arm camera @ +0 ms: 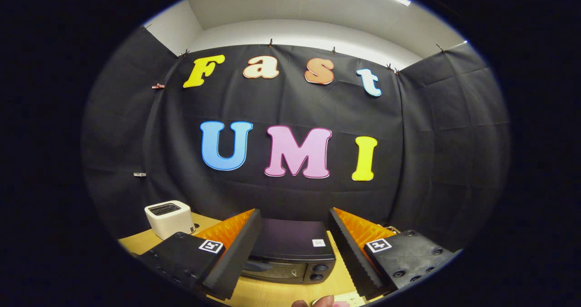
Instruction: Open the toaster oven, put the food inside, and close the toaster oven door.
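gripper (295,234): fingers spread wide, holding nothing | toaster oven (290,252): dead ahead and below, framed between the fingers, door shut, long axis crosswise to them | counter (272,293): white toaster (169,218) off beyond the left finger | next, by my reading: drop toward the door.

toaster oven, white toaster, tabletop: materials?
Toaster oven, seen between the open hand-held gripper fingers: dark, likely painted metal, matte top with faint sheen. White toaster: probably glossy plastic, rounded corners. Table: light wood or laminate, smooth.
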Available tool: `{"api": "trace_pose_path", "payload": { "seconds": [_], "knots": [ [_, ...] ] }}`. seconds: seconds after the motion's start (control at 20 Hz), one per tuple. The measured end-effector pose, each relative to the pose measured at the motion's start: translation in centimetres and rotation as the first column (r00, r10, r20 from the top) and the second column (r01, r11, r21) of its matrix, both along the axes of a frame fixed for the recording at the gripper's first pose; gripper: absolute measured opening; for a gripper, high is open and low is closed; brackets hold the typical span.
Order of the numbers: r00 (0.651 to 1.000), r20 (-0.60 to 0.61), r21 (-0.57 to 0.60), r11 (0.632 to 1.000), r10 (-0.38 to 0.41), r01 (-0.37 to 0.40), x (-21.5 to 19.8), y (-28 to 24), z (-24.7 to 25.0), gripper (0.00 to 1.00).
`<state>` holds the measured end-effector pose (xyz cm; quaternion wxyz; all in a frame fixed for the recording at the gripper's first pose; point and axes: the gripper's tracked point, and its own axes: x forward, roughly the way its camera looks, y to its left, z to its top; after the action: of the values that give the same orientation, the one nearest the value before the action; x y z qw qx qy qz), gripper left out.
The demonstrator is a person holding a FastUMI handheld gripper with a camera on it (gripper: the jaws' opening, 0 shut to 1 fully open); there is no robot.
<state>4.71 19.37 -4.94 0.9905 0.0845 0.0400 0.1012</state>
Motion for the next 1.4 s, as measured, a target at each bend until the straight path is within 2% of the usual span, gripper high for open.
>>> {"api": "trace_pose_path", "payload": {
  "seconds": [0.2, 0.35, 0.65, 0.8, 0.9, 1.1, 1.4],
  "knots": [
    [0.992, -0.113, -0.025, 0.998, 0.052, -0.056, 0.8, 6.2, -6.0, 0.97],
    [0.975, -0.213, -0.03, 0.997, 0.058, -0.066, 1.7, 8.9, -10.1, 0.97],
    [0.933, -0.356, -0.029, 0.997, 0.056, -0.071, 2.2, 11.3, -15.1, 0.98],
    [0.908, -0.417, -0.049, 0.997, 0.035, -0.06, 2.3, 10.9, -17.0, 0.98],
    [0.904, -0.427, -0.013, 1.0, 0.019, -0.027, 2.4, 11.1, -16.9, 0.99],
    [0.901, -0.434, -0.026, 0.999, 0.029, -0.044, 1.6, 10.9, -16.9, 0.98],
    [0.871, -0.489, 0.004, 0.999, 0.045, -0.049, -3.8, 10.1, -17.8, 0.98]
  ]
}}
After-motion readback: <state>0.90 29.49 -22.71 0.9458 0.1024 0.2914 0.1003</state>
